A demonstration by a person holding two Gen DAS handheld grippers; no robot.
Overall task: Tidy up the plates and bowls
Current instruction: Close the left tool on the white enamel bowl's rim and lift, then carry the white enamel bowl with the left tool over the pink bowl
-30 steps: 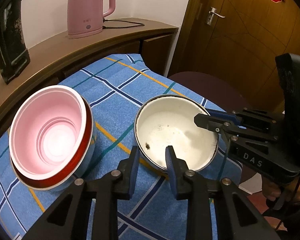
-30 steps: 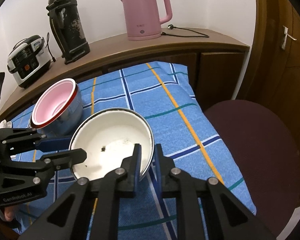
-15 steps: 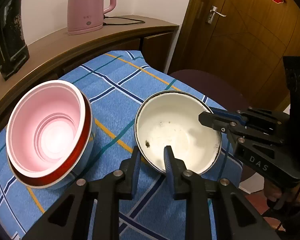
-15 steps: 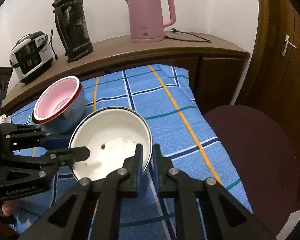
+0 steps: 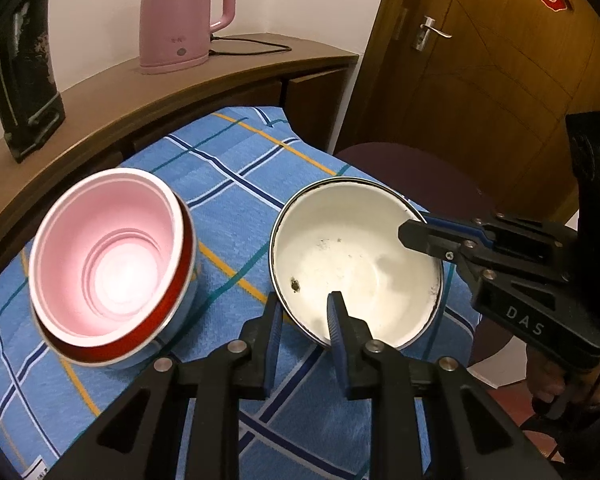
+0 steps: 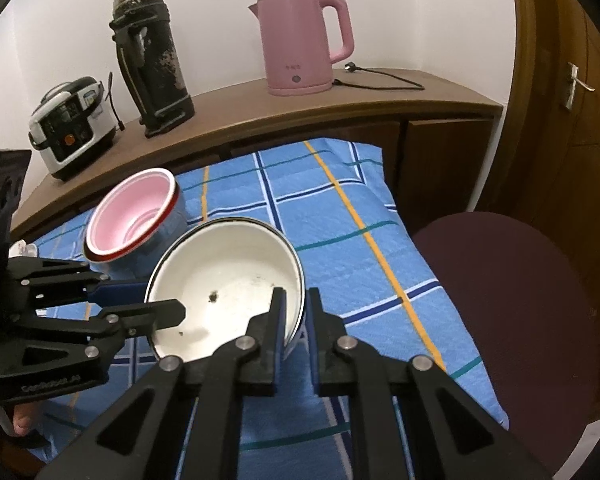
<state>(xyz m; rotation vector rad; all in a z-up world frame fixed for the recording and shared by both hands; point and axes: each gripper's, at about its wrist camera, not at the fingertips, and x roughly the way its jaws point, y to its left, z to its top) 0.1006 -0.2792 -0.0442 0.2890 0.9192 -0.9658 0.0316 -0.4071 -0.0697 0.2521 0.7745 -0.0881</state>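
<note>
White bowl (image 5: 356, 260) now lifted, tilted; left gripper (image 5: 302, 312) and right gripper (image 6: 296, 312), marked "DAS", each stay clamped on its rim.

We pinch the white bowl (image 6: 228, 280) rim with our right hand-held gripper (image 6: 296, 312); the left hand-held gripper (image 6: 160, 304) straddles the opposite rim.

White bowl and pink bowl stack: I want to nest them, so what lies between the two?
Only bare blue plaid cloth separates the white bowl from the pink bowl stack, seen in the left wrist view.
</note>
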